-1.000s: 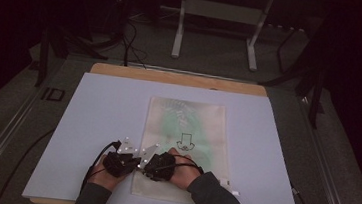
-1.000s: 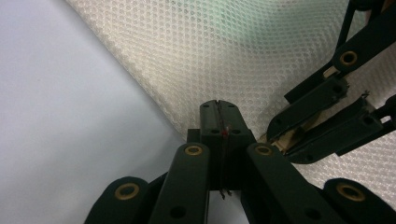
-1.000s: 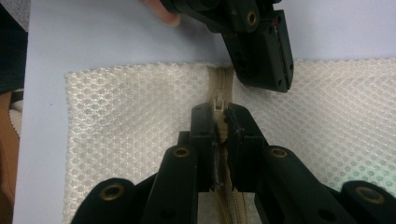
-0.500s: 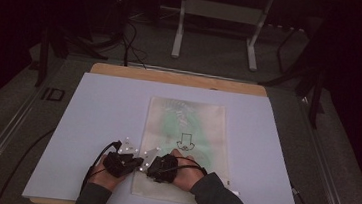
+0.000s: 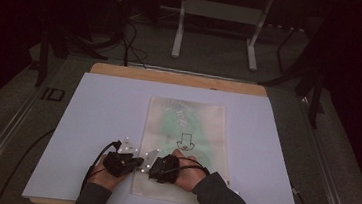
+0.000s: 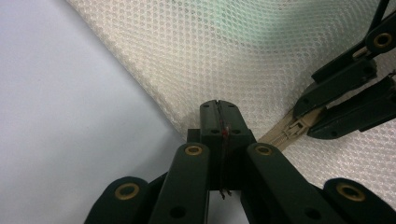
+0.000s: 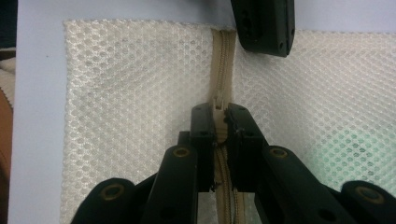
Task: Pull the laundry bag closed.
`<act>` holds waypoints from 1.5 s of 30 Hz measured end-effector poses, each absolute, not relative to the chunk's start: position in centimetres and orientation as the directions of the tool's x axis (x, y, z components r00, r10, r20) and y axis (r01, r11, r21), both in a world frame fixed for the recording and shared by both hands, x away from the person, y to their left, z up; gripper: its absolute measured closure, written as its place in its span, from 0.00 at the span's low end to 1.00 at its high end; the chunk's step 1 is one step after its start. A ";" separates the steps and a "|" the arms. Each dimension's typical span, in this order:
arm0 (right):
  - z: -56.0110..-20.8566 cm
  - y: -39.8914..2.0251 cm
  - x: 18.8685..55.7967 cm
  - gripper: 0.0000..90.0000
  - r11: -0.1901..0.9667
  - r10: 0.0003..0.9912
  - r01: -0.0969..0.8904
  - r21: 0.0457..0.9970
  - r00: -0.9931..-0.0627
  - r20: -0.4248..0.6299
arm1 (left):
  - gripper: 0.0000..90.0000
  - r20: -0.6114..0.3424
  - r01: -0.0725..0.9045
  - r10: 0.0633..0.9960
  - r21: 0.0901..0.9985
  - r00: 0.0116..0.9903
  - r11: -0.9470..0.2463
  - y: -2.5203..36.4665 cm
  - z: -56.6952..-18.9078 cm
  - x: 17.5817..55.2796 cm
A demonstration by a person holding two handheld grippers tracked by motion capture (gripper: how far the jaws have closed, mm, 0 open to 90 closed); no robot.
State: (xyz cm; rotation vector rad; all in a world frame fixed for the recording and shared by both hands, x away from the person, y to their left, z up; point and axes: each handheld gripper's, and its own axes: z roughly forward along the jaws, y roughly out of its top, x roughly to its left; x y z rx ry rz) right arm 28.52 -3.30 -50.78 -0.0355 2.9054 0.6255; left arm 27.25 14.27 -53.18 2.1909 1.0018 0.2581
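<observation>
In the high view, your mesh bag [image 5: 183, 147] lies flat at the centre of the bench [image 5: 98, 109], with both tools meeting at its lower left edge.

In the left gripper view, your left tool [image 6: 218, 109] is clamped shut on the bag's corner fabric at lower centre of the frame.

In the right gripper view, your right tool [image 7: 219, 112] is nearly closed around the zipper pull [image 7: 217, 103] at frame centre. The tan zipper [image 7: 223, 51] runs up toward the top edge. I judge the small pull could slip free if you tug at an angle, and the mesh could bunch if the corner hold loosens.
</observation>
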 end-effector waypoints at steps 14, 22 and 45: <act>-50.7 -3.9 28.4 0.92 0.916 0.013 -0.058 0.397 -0.985 -0.172 | 0.99 -0.104 0.586 0.726 0.671 0.680 -0.453 14.3 -53.2 27.3; -50.6 -4.2 28.2 0.92 0.918 0.013 -0.057 0.392 -0.984 -0.175 | 1.00 -0.105 0.587 0.726 0.671 0.680 -0.453 14.3 -53.2 27.3; -50.5 -5.6 28.0 0.92 0.924 0.017 -0.052 0.379 -0.984 -0.176 | 1.00 -0.106 0.587 0.725 0.671 0.680 -0.452 14.3 -53.2 27.3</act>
